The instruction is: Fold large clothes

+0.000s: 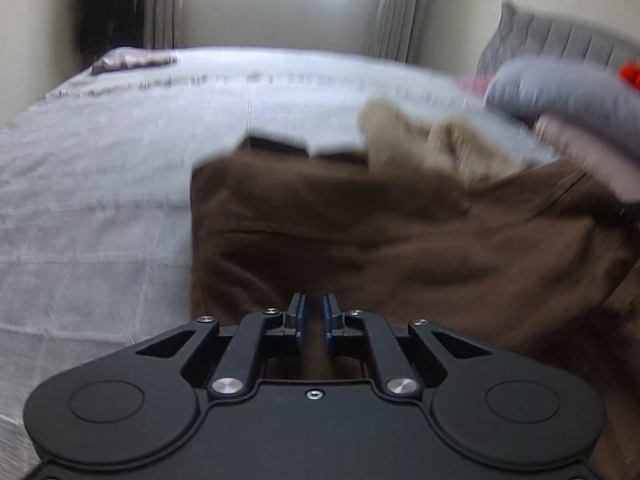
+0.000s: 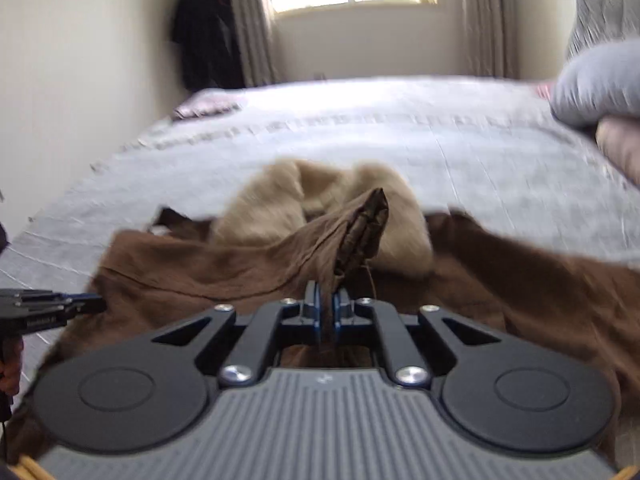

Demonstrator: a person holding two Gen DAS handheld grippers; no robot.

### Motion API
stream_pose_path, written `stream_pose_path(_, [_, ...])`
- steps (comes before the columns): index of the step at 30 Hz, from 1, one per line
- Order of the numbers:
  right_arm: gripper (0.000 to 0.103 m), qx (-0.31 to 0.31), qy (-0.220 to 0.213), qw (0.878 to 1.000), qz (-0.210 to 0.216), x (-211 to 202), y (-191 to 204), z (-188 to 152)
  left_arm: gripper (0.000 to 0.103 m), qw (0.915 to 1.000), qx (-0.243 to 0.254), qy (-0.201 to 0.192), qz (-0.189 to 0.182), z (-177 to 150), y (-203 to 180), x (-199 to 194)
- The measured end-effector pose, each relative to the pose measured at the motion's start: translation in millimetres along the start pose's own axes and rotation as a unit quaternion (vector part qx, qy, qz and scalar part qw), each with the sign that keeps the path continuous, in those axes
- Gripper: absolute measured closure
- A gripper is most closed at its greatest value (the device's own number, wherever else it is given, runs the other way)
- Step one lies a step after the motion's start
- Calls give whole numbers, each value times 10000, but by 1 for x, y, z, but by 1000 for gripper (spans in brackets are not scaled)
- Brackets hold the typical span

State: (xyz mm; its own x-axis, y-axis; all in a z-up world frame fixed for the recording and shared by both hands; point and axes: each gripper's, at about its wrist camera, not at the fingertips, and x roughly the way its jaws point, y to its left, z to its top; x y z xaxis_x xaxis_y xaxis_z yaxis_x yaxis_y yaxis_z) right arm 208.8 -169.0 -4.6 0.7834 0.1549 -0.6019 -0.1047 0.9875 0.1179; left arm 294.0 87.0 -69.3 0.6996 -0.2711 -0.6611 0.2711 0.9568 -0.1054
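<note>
Two garments on bed (image 2: 400, 128): brown garment (image 1: 360, 240) spread at near edge, beige garment (image 2: 280, 204) bunched on its far side. Right gripper (image 2: 326, 300) pinches raised brown fold, lifting it to carry over for fold. Left gripper (image 1: 313, 312) narrow, slim gap between pads, apparently nothing gripped (blurred); low over left side, probably steadying cloth. Grey pillows (image 2: 596, 88) toward bed's right edge.

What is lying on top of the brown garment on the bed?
A crumpled beige garment sits on the far part of the brown garment, which is spread over the grey bedspread. A raised brown fold, pinched in the right tongs, hides part of the beige one.
</note>
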Motion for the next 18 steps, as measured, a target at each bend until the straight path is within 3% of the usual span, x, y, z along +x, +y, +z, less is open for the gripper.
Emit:
stream_pose_path(4, [71,-217,696,9956,-592,42,-22,-40,91,9997,107,-213,28,-4,-7,-12])
stream_pose_path(6, [61,-405,459,9963,-599,36,-24,-51,90,9987,175,-468,-66,4,-7,-30])
stream_pose_path(9, [60,-274,130,9981,-538,19,-25,-42,90,9970,161,-758,32,20,-3,-35])
stream_pose_path(13, [60,-440,-238,9984,-252,12,-7,-20,90,9964,-125,-796,282,37,9,-7])
stream_pose_path(16, [62,-598,-147,9981,-76,23,4,-17,90,9968,-352,-579,417,35,19,23])
stream_pose_path(18, [63,-620,120,9978,-209,41,3,-22,90,9971,-280,-497,500,26,20,39])
